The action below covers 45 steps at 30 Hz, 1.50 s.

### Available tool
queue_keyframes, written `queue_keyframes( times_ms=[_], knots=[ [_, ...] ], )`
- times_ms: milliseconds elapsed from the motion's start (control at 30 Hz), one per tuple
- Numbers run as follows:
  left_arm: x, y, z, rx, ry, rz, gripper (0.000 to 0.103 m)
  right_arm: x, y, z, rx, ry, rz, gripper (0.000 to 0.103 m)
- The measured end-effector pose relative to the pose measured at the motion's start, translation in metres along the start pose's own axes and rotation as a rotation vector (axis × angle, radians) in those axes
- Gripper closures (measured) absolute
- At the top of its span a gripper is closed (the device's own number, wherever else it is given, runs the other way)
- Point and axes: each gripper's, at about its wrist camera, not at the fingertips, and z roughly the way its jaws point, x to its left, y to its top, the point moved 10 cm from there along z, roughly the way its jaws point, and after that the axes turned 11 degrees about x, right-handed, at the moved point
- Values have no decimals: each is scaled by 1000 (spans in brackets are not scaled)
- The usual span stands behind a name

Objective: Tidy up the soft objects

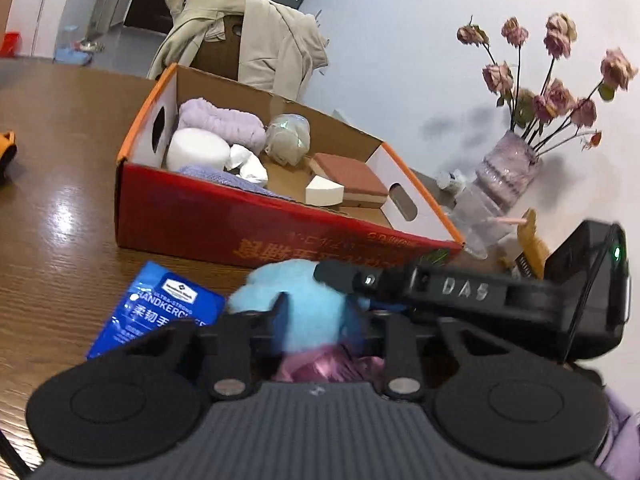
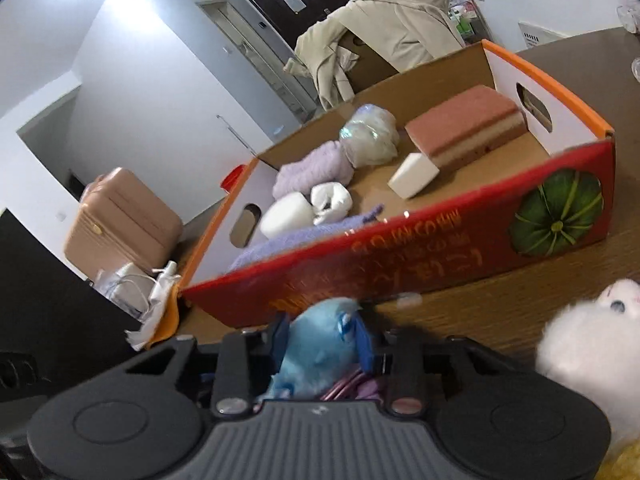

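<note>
Both grippers, left (image 1: 316,312) and right (image 2: 324,340), have their jaws squeezed on the blue plush (image 1: 296,308), one on each side so the floppy toy won't droop, just before the red box (image 1: 256,228) on the counter (image 1: 56,200).

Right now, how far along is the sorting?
Done: towel, sponges and other soft items sit in the red box. In hand: both claws, left and right, grip the blue plush. Left: white plush and tissue pack on the table.
</note>
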Motion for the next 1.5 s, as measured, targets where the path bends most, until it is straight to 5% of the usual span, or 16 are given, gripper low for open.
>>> queue_keyframes(
  times_ms=[100, 167, 267, 333, 400, 467, 633, 733, 767, 833, 933, 1000, 1167, 1267, 1500],
  knots=[
    [-12, -1, -3, 3, -79, -6, 99, 8, -7, -4, 4, 65, 12, 91],
    [-25, -4, -7, -11, -73, 45, 99, 15, -7, -14, -31, 56, -5, 100],
    [-35, -18, -20, -9, -26, 104, 96, 19, -19, -22, -37, -21, -65, 100],
    [-33, -32, -36, -28, 11, 147, 87, 18, -34, -28, -24, -74, -106, 100],
    [-23, -45, -51, -42, 35, 124, 51, 12, -52, -39, -14, -90, -107, 102],
    [-15, -55, -58, -33, 50, 95, 49, 4, -67, -50, -29, -124, -102, 102],
    [-29, -83, -56, 29, -11, 82, 31, 8, -85, -88, -119, -123, -105, 85],
    [-49, -98, -49, 50, -53, 126, 27, 2, -86, -106, -156, -172, -144, 60],
    [-50, -101, -43, 59, -32, 131, 31, -3, -88, -106, -141, -214, -152, 60],
    [-49, -104, -35, 67, 15, 141, 56, -13, -94, -101, -108, -275, -164, 61],
    [-48, -106, -35, 49, -11, 135, 70, -17, -106, -101, -105, -292, -177, 71],
    [-50, -107, -37, 37, -45, 131, 89, -18, -114, -103, -106, -279, -169, 82],
    [-64, -114, -41, 44, -61, 164, 95, -10, -125, -108, -115, -256, -189, 97],
    [-81, -107, -59, 4, -76, 212, 95, 2, -122, -124, -149, -219, -190, 98],
    [-117, -6, -74, -146, -129, 293, 95, 32, -36, -171, -300, -158, -280, 98]
  ],
)
